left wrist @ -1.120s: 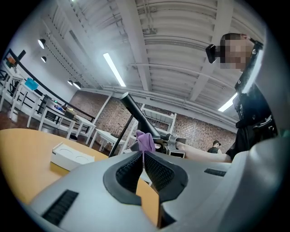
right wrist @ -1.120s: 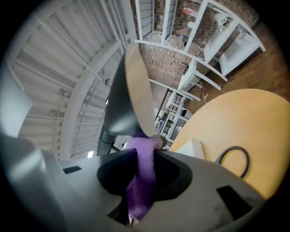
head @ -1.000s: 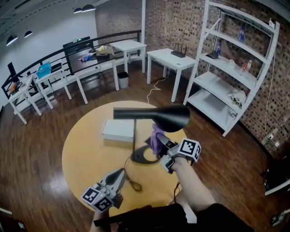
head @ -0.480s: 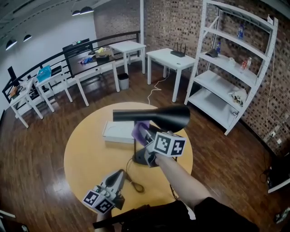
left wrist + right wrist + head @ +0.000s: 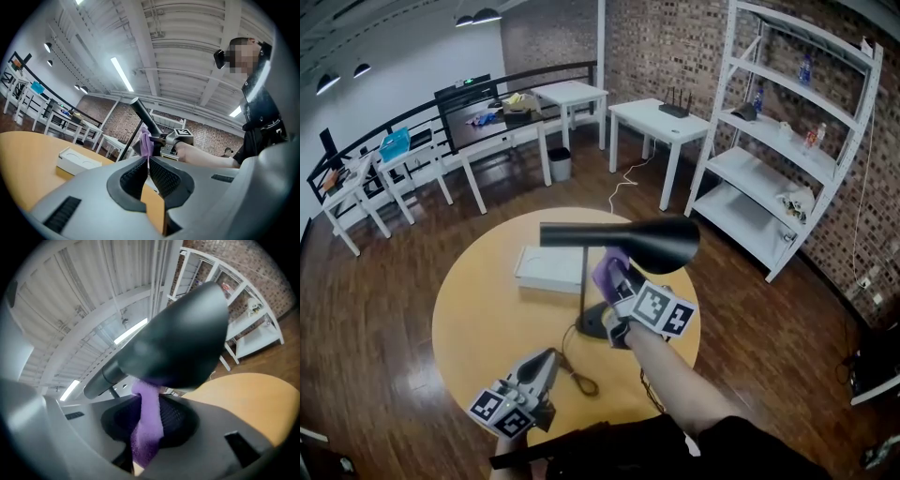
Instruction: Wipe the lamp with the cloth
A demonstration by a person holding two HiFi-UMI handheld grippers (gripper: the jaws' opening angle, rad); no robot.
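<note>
Our right gripper (image 5: 617,283) clamps the purple cloth (image 5: 608,269) against the lamp shade (image 5: 661,242). Our left gripper (image 5: 549,360), jaws together, hovers by the table (image 5: 483,314)'s near edge.

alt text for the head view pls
Right tool holds a purple cloth up against the underside of the head of a black desk lamp, which stands on a round wooden table. Left tool, shut and empty, sits near the table's near edge.
</note>
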